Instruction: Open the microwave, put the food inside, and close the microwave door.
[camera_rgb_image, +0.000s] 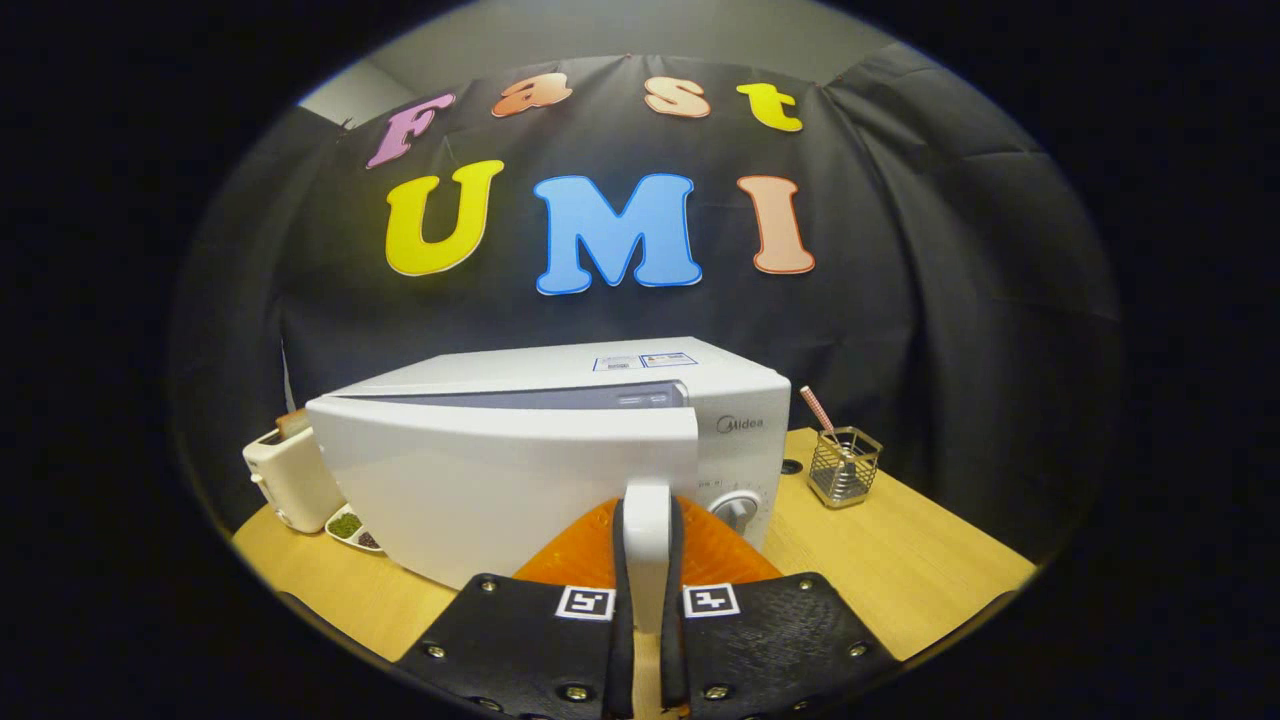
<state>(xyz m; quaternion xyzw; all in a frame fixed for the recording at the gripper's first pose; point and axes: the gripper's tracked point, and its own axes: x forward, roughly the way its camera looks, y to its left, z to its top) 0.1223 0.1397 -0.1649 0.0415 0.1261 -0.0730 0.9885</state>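
Note:
A white microwave (640, 375) stands on the wooden table (900, 570). Its door (480, 480) is swung partly out toward me, hinged at its left side, with a dark gap showing along the top of the oven opening. My gripper (647, 560) is shut on the door's white vertical handle (647, 530), one finger pressing on each side of it. The control knob (735, 508) sits just right of the fingers. A white dish with green and dark food (352, 528) lies on the table left of the door, by the toaster.
A white toaster (290, 478) with a slice of bread in it stands left of the microwave. A wire holder (843, 465) with a pink striped straw stands to the microwave's right. Bare table lies on the right, in front of the holder.

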